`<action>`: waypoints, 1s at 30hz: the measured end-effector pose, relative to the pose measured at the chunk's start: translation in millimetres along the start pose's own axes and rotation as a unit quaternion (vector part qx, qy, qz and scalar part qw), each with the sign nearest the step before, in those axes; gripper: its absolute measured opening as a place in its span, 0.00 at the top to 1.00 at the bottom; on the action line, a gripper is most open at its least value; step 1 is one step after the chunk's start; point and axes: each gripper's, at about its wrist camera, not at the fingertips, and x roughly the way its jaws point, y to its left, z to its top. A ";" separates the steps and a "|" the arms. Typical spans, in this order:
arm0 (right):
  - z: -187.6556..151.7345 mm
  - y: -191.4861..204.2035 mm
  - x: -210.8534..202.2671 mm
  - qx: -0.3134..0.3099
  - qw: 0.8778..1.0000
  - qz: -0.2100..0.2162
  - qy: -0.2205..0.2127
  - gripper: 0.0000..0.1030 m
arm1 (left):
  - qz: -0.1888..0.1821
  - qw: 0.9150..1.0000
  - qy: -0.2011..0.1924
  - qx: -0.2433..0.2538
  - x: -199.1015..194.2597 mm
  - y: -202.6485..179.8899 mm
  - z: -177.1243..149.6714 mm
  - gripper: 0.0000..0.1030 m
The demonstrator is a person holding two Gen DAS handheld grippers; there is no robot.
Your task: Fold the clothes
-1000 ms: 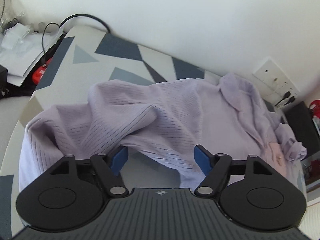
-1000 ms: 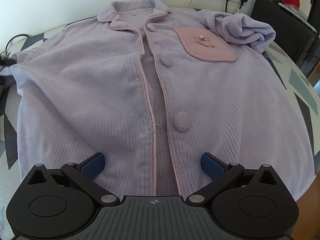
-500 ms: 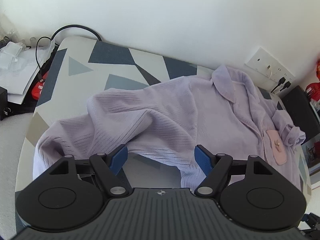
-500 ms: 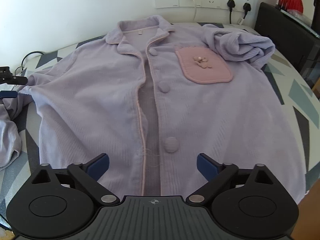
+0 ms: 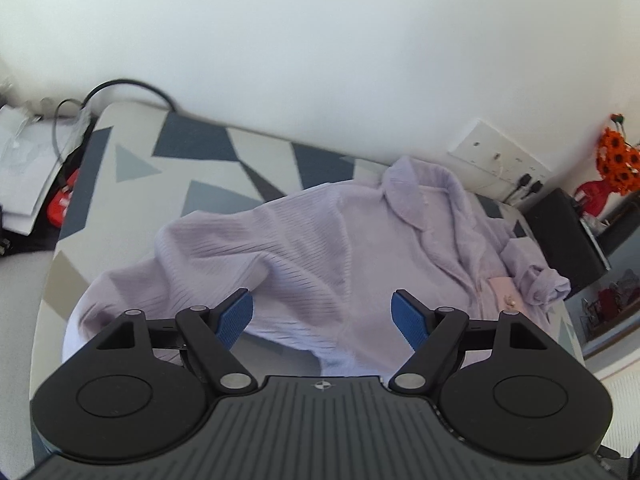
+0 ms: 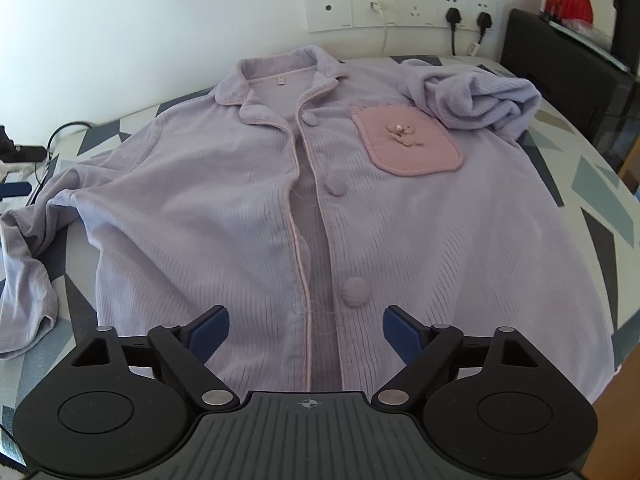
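**A:** How far along is the folding?

**B:** Barely begun, I'd judge. The pajama top lies face up and spread across the table with the grey triangle cloth. No fold is in the body yet: both front panels lie flat, the placket runs open down the middle, and the pink pocket is in full view.

**A:** And the sleeves?

**B:** Neither is tucked in. In the right wrist view one sleeve is bunched in a heap at the far right, just beside the pocket, and the other trails off the left side, its cuff rumpled near the table's edge. Smoothing the sleeves, folding them in and doubling the body all seem left to do.

**A:** Which way does it point?

**B:** The collar is at the far end, close to the wall with the sockets, and the hem is at the near end. So its long axis runs near to far, along the row of buttons.

**A:** The tongs?

**B:** The left gripper is released, hanging above the left sleeve with nothing between its blue pads. The right gripper is above the hem by the lowest button; its jaws are closing, yet they are wide apart and grasp no cloth.
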 end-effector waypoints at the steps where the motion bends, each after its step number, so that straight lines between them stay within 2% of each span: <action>1: -3.2 -1.7 -0.2 0.008 1.000 -0.002 -0.001 0.22 | 0.002 1.000 0.001 0.015 2.7 -6.3 1.9 0.23; 5: -17.2 -11.4 3.1 0.032 0.999 -0.008 0.000 0.25 | 0.020 0.998 -0.012 0.056 11.0 -34.4 7.7 0.23; 10: -23.1 -28.3 10.9 0.061 0.998 0.023 0.005 0.43 | 0.006 0.997 -0.012 0.077 20.1 -73.7 14.8 0.23; 12: -21.6 -33.9 12.9 0.065 0.997 0.043 0.005 0.47 | 0.005 0.996 -0.010 0.088 28.2 -91.8 16.7 0.16; 15: -19.4 -38.1 17.5 0.055 0.996 0.073 0.012 0.56 | 0.000 0.994 0.017 0.112 56.2 -122.9 16.3 0.15; 17: -19.0 -39.2 20.3 0.044 0.995 0.091 0.017 0.60 | 0.013 0.989 0.031 0.143 81.6 -147.9 12.5 0.15; 19: -18.9 -39.4 21.8 0.030 0.993 0.112 0.020 0.73 | 0.017 0.987 0.052 0.153 109.1 -168.3 8.9 0.16; 21: -17.1 -41.8 23.7 0.025 0.990 0.134 0.027 0.81 | 0.016 0.985 0.076 0.152 137.7 -186.7 5.7 0.16; 22: -16.4 -43.9 25.0 0.023 0.989 0.142 0.030 0.89 | 0.016 0.985 0.086 0.147 151.3 -194.2 5.1 0.16; 25: -13.6 -55.0 29.8 0.029 0.986 0.161 0.041 0.91 | 0.031 0.991 0.093 0.093 186.2 -201.5 10.9 0.24; 27: -12.7 -60.8 33.1 0.032 0.983 0.176 0.047 0.91 | 0.047 0.994 0.089 0.045 205.1 -195.6 16.0 0.43; 30: -13.0 -65.2 37.6 0.025 0.980 0.190 0.052 0.91 | 0.053 0.993 0.103 -0.020 225.0 -182.1 17.6 0.56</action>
